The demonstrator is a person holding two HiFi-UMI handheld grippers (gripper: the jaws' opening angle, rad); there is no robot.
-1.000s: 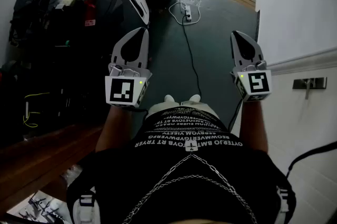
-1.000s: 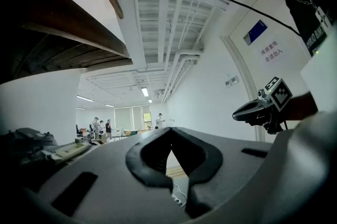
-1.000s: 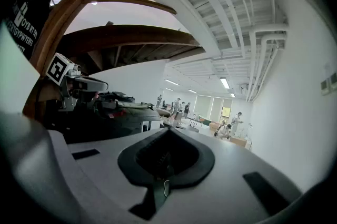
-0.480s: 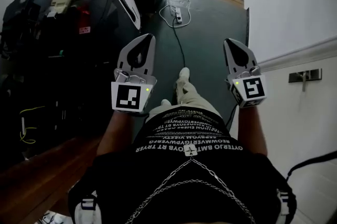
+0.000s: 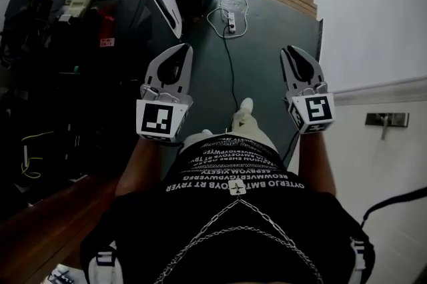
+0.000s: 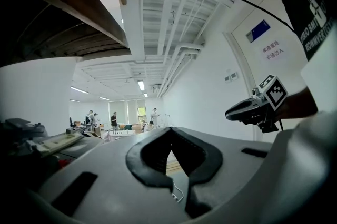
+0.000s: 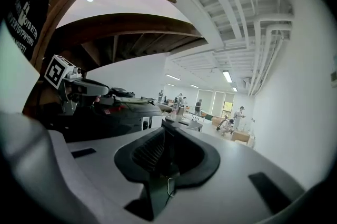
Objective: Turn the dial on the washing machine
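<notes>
**Tongs held out, nothing in them**

Left gripper [image 5: 185,49], at ten o'clock in the head view, has its jaws closed on nothing. Right gripper [image 5: 289,51], at two o'clock, has just been opening a crack, and nothing sits between its jaws. Both arms reach straight ahead, side by side, over the green floor [image 5: 267,29]. White letters run across the black shirt [image 5: 233,176], upside down and hard to read. A blue sign [image 6: 257,31] has writing too small to read. No view tells where the washing machine dial is.
</notes>
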